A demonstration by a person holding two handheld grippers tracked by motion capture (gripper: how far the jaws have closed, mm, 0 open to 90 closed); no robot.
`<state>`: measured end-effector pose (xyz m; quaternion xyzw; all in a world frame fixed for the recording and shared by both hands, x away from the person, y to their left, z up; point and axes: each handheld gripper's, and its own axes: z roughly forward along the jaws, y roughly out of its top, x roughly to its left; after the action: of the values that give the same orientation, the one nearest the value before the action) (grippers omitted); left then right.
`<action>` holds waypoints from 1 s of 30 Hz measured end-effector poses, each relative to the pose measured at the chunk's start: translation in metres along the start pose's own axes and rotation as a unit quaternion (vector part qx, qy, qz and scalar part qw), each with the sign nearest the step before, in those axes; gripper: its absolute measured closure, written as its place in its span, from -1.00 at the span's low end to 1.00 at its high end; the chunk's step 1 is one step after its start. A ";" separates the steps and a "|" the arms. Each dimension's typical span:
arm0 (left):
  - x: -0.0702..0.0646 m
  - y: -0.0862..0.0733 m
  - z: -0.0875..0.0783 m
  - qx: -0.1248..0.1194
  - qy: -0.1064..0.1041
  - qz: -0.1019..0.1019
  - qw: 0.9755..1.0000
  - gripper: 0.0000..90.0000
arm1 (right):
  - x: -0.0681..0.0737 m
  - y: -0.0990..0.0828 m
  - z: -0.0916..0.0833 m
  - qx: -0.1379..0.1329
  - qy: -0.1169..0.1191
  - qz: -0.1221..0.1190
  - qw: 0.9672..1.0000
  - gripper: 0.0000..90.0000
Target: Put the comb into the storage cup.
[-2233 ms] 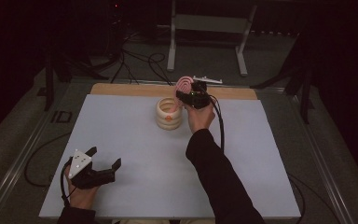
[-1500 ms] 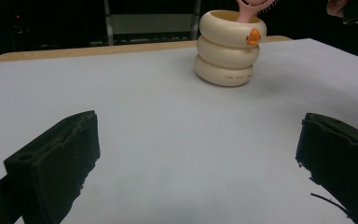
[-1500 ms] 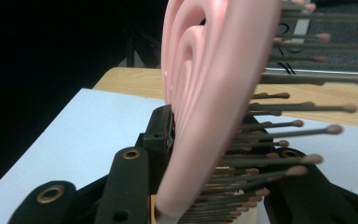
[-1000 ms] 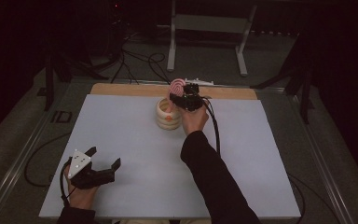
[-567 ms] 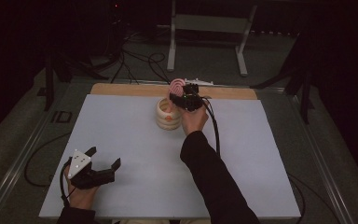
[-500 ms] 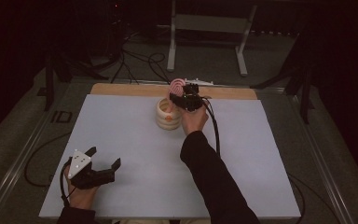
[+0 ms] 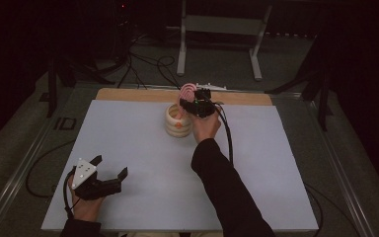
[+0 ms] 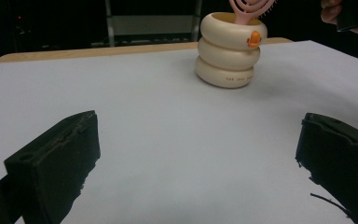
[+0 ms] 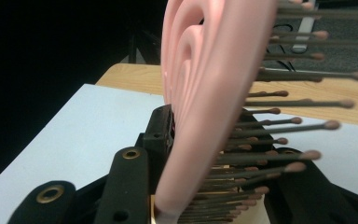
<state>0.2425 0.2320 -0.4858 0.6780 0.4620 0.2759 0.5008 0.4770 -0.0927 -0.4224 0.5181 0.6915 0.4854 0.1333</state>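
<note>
Darkness surrounds the table, whose pale grey top has a strip of bare wood along its far edge; behind it, in the upper part of the high view, stand a metal frame and loose black cables on the floor.

Just above the middle of the high view sits a cream holder made of three stacked rings, with a small orange mark on its side. A pink hairbrush stands with its lower end in the holder, its head rising above the rim. The right gripper is clamped on the brush right over the holder, the right hand and dark sleeve reaching up from the bottom centre. Nothing lies between the holder and the table's near edge.

At the lower left of the high view the left gripper rests low over the bare top, well apart from the holder, its jaws spread wide with nothing between them.

The right gripper view brings the hairbrush up close: curved pink ribs and dark bristles with rounded tips, the black jaws pressed on either side near its lower end. The left gripper view shows the holder side-on at upper centre, with faint lettering on its lowest ring, and the hairbrush poking out of its mouth.
</note>
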 end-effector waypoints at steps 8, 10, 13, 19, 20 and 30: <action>0.000 0.000 0.001 0.002 0.000 0.001 1.000 -0.99 | -0.006 0.000 0.000 0.001 0.005 0.015 1.000 0.41; 0.000 0.000 0.000 0.002 0.000 0.001 1.000 -0.99 | -0.008 0.000 0.000 0.001 0.007 0.022 1.000 0.41; 0.000 0.000 0.001 0.002 -0.001 0.002 1.000 -0.99 | -0.011 -0.001 -0.001 0.001 0.008 0.026 1.000 0.41; -0.001 0.000 0.001 0.002 -0.001 0.002 1.000 -0.98 | -0.012 -0.001 -0.001 0.001 0.010 0.029 1.000 0.41; -0.001 0.000 0.001 0.002 -0.001 0.002 1.000 -0.98 | -0.012 -0.001 -0.001 0.001 0.010 0.029 1.000 0.41; 0.000 0.000 0.000 0.002 0.000 0.001 1.000 -0.99 | -0.016 -0.003 -0.002 -0.001 0.010 0.036 0.999 0.41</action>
<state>0.2426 0.2314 -0.4860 0.6793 0.4617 0.2761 0.4992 0.4808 -0.1069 -0.4287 0.5377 0.6734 0.4955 0.1093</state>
